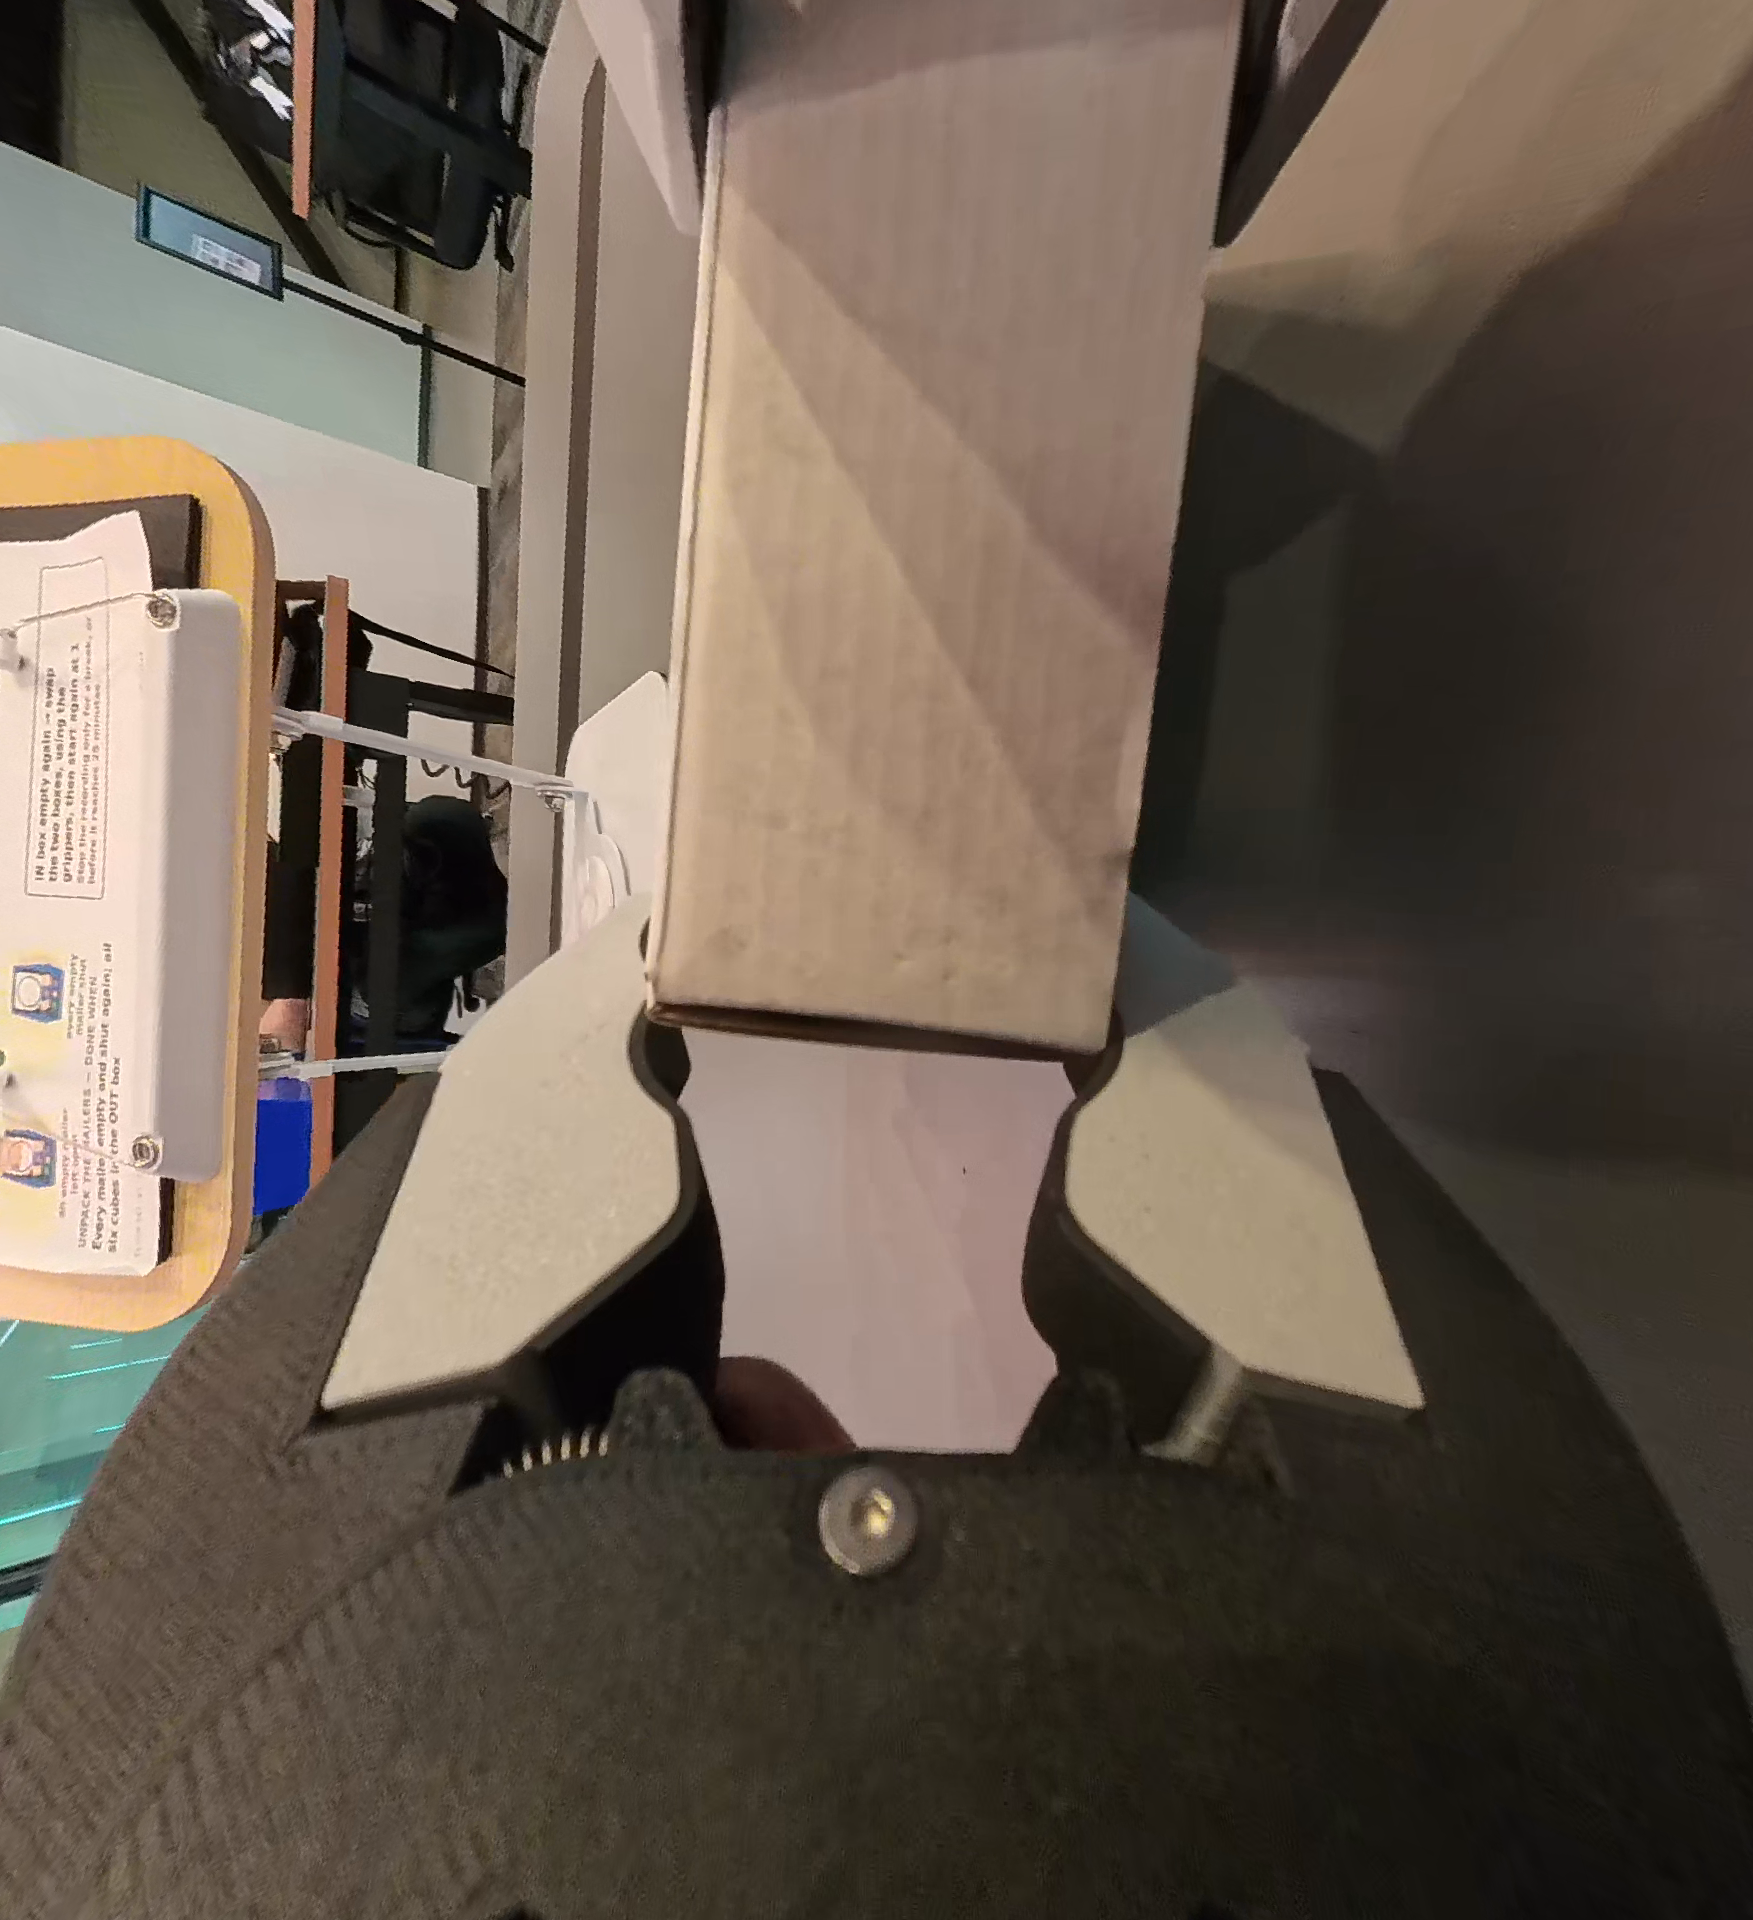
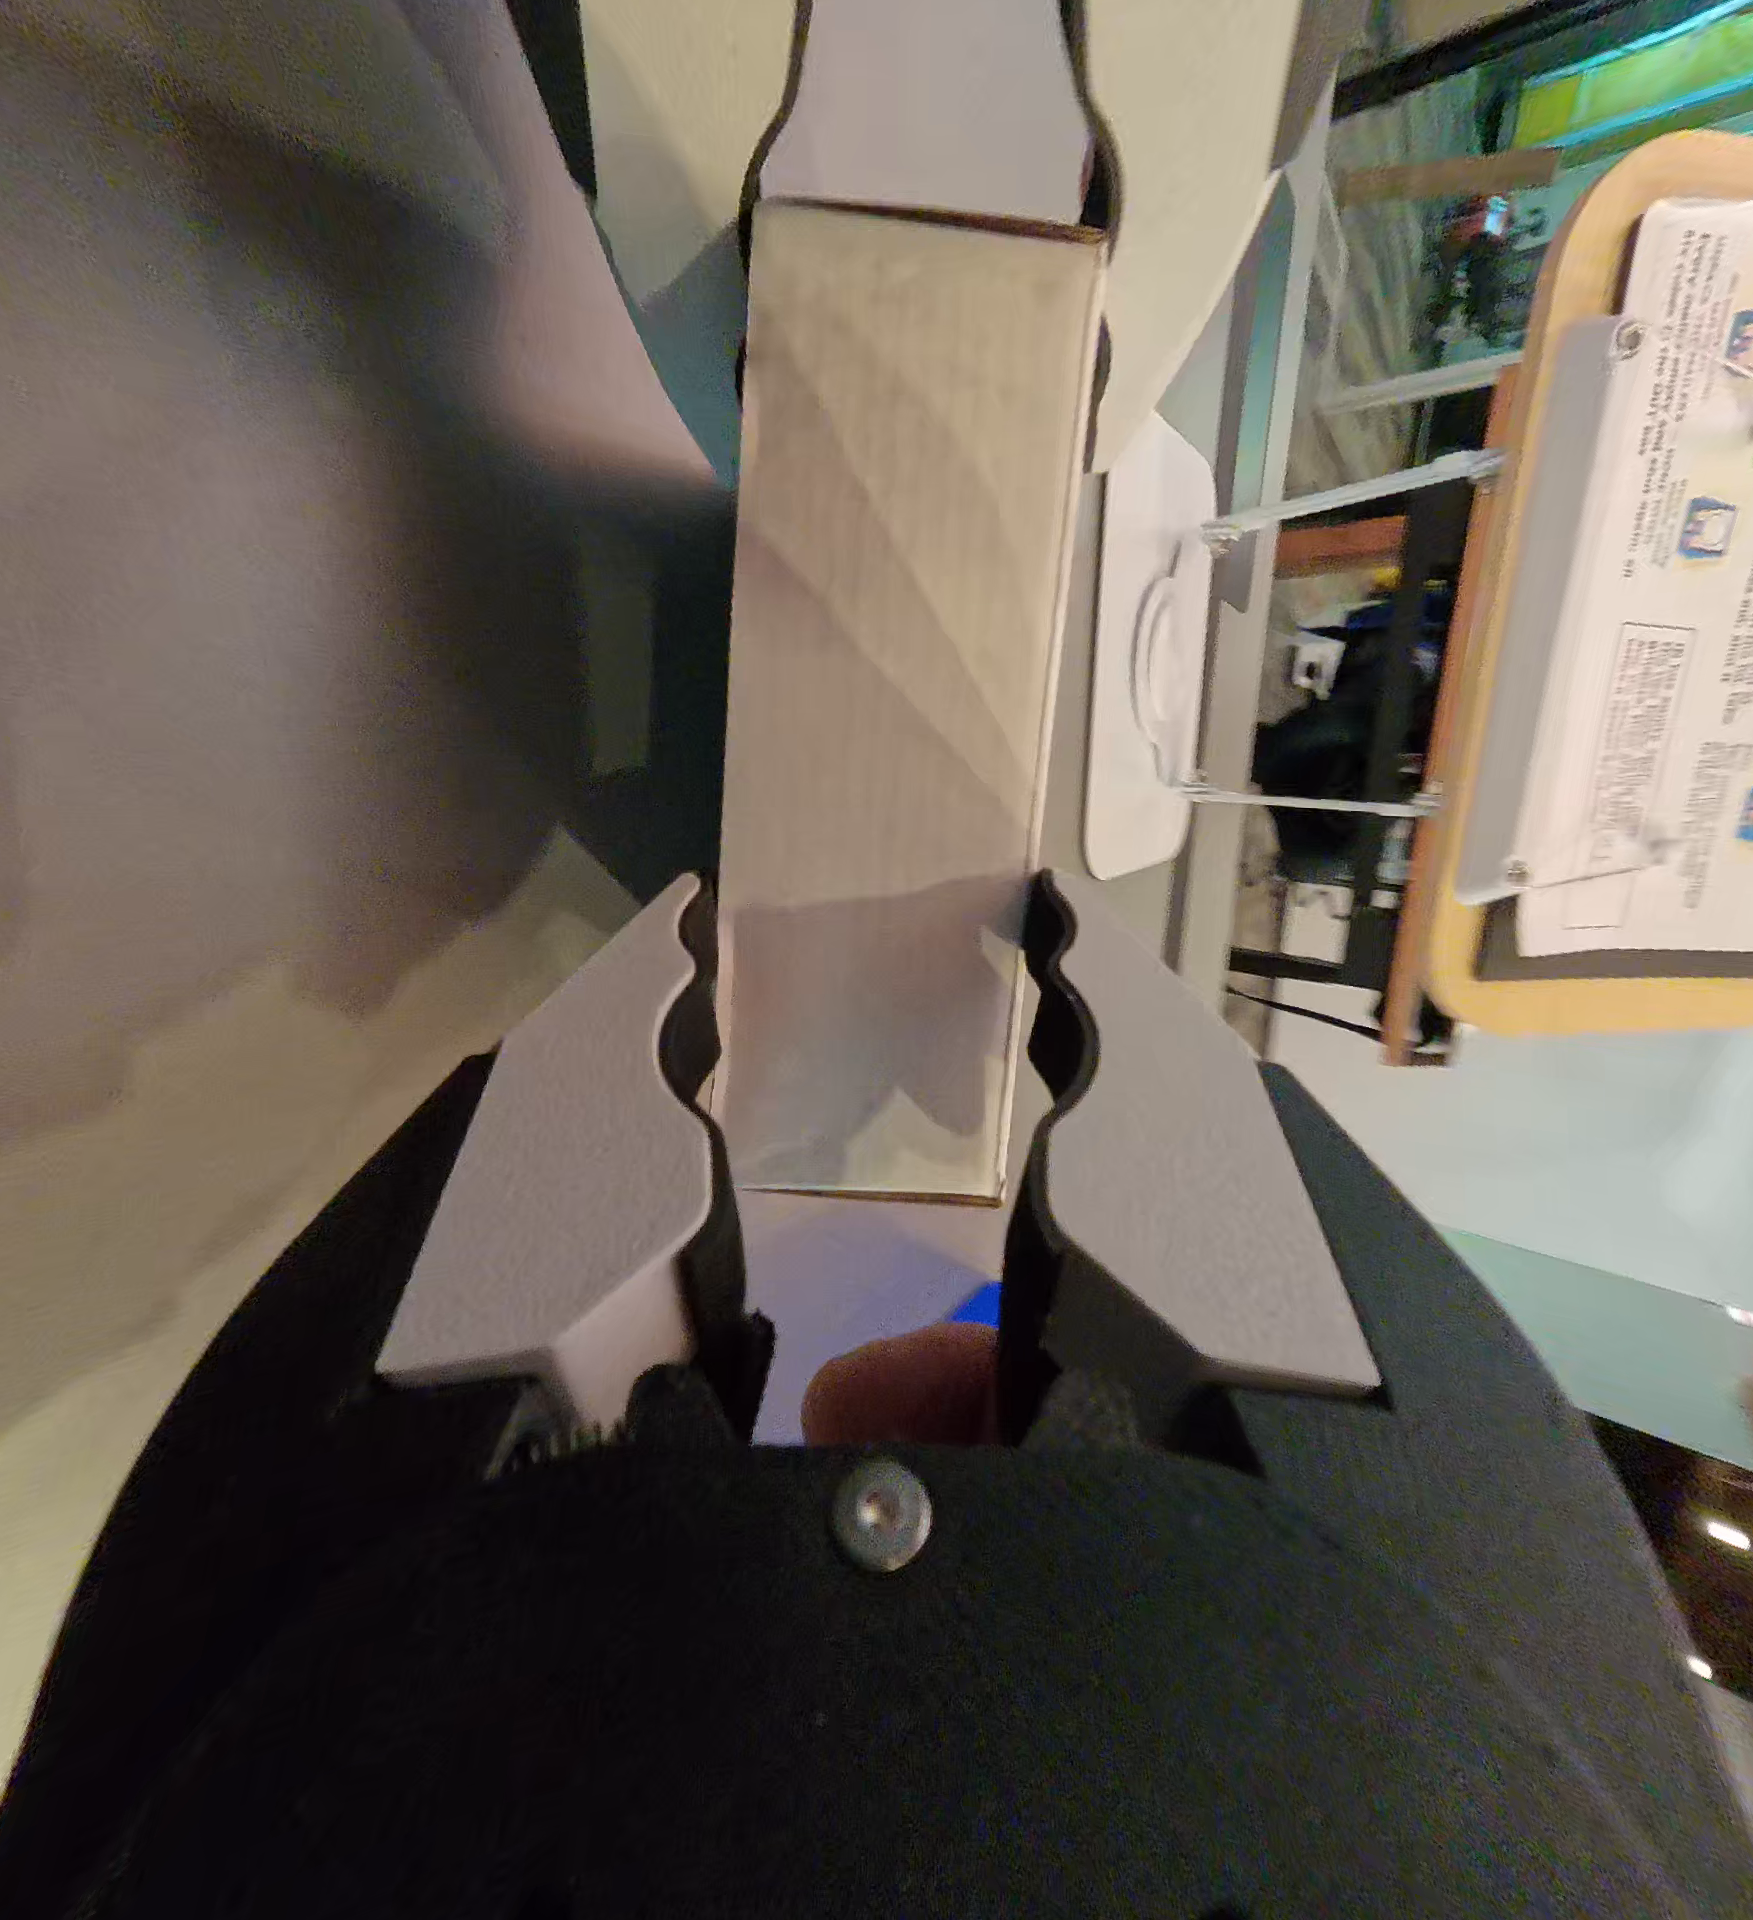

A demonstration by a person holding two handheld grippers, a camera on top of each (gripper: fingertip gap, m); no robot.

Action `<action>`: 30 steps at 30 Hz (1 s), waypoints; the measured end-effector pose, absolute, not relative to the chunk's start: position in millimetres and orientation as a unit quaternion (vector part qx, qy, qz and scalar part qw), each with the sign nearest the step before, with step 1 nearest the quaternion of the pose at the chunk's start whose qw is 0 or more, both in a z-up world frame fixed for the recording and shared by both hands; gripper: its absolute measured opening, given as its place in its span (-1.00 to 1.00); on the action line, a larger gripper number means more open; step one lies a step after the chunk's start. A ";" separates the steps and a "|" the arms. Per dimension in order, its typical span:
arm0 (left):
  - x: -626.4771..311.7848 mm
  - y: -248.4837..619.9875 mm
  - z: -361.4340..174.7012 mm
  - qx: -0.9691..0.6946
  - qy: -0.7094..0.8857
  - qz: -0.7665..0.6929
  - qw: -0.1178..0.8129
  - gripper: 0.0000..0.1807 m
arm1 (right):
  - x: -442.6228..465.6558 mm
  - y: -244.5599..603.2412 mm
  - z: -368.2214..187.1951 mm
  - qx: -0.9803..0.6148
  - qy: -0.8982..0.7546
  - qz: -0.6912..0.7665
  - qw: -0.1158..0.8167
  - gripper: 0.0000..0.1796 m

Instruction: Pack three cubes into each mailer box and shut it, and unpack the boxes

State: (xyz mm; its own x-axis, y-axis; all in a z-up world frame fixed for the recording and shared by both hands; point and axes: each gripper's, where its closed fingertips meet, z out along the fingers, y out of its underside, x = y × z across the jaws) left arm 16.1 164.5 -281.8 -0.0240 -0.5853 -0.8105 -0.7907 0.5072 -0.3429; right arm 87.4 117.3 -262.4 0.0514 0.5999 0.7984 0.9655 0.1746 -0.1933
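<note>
Both tongs pinch one white corrugated-cardboard mailer box from opposite ends, and I judge it is being carried.

Left wrist view: my left tongs (image 1: 877, 1023) are clamped on the near end of the white corrugated-cardboard mailer box (image 1: 913, 623), lifted in front of the wooden clipboard with printed sheet (image 1: 228, 727); I squeeze evenly to avoid crushing the wall. Right wrist view: my right tongs (image 2: 872, 914) grip the other end of the box (image 2: 893, 623), the left tongs at its far end; I keep both hands level and matched so the lid stays shut. No cubes show.
</note>
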 end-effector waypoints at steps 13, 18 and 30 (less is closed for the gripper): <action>17.2 163.9 -281.4 -0.487 0.709 0.093 0.502 -0.21 | 84.8 110.5 -258.0 -0.655 -0.654 -0.065 0.373 -0.38; 18.3 162.5 -280.5 -0.492 0.707 0.080 0.502 -0.21 | 84.9 109.9 -254.6 -0.662 -0.655 -0.018 0.365 -0.37; 22.0 158.0 -277.7 -0.501 0.712 0.018 0.492 -0.21 | 84.5 109.9 -247.5 -0.678 -0.641 0.054 0.354 -0.37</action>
State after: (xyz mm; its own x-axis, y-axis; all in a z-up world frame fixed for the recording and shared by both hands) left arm 22.0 158.0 -277.7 -0.0154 -0.6958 -0.7181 -0.7304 0.4983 -0.4671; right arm 84.5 109.9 -247.5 0.1714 0.9084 0.3814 0.8321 0.0738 -0.5498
